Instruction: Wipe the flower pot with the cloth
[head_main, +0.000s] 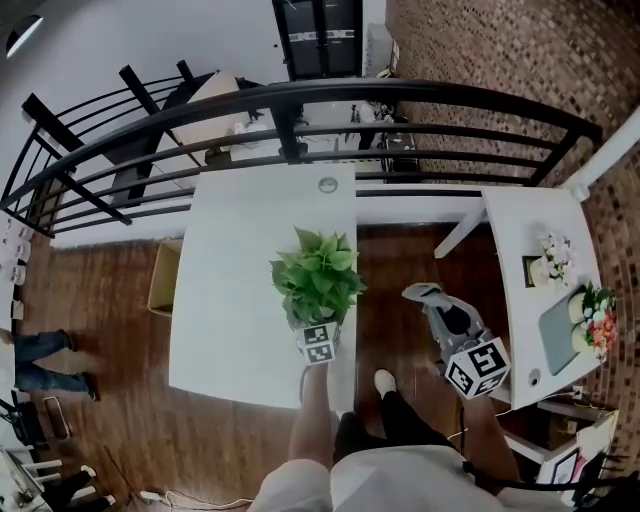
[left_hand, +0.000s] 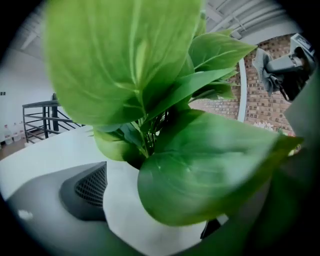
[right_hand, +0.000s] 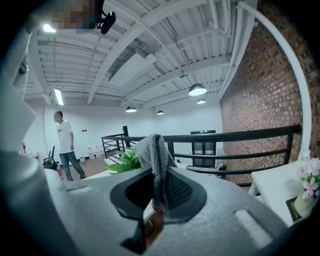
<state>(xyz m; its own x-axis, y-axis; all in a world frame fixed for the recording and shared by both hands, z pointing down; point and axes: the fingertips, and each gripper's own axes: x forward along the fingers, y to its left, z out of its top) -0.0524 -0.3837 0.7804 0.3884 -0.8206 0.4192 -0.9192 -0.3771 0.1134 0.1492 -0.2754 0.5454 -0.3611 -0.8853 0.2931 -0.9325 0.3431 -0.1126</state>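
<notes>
A leafy green plant (head_main: 318, 275) stands at the near right corner of the white table (head_main: 230, 300). Its leaves (left_hand: 150, 65) fill the left gripper view and hide most of the white pot (left_hand: 122, 202). My left gripper (head_main: 317, 322) reaches in under the leaves from the near side. Its jaws stand wide apart with the pot between them, and one dark pad (left_hand: 85, 192) is close beside the pot wall. To the right, over the wooden floor, my right gripper (head_main: 432, 302) is shut on a grey cloth (head_main: 422, 291). That cloth (right_hand: 155, 160) hangs from the jaws.
A second white table (head_main: 520, 225) at the right carries flowers (head_main: 555, 258) and a grey flat thing (head_main: 560, 335). A black railing (head_main: 300, 95) runs behind both tables. A small round thing (head_main: 328, 184) lies at the table's far edge. A person (right_hand: 64, 145) stands far off.
</notes>
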